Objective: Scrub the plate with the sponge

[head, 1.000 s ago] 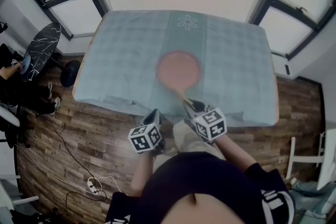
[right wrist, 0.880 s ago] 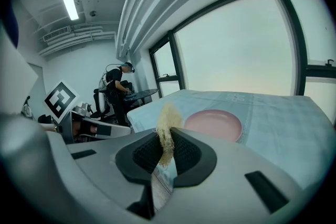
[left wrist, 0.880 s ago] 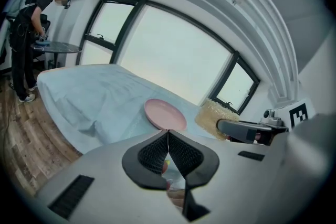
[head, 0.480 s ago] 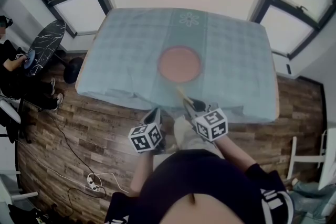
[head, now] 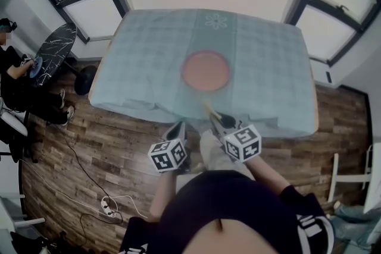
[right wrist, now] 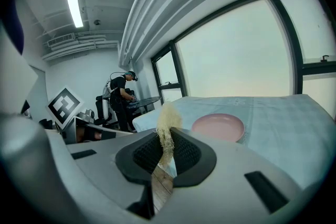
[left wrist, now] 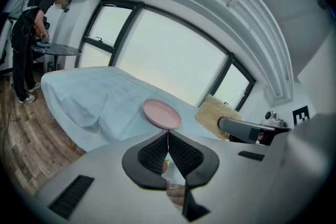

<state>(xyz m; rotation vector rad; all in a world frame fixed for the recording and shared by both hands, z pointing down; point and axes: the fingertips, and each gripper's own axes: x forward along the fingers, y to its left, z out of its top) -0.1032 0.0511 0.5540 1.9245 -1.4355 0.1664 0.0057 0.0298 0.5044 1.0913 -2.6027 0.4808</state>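
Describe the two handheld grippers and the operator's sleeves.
The left gripper and right gripper have pale grey moulded bodies and black cross-hatched pads. Each carries a white cube with black square markers. No cables visible. The operator wears black short sleeves with white print.

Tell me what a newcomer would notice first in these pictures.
A pink plate sits alone in the middle of a table covered by a pale blue cloth. At the table's near edge, the right gripper is shut on a yellowish fibrous sponge. The left gripper beside it is shut on nothing.
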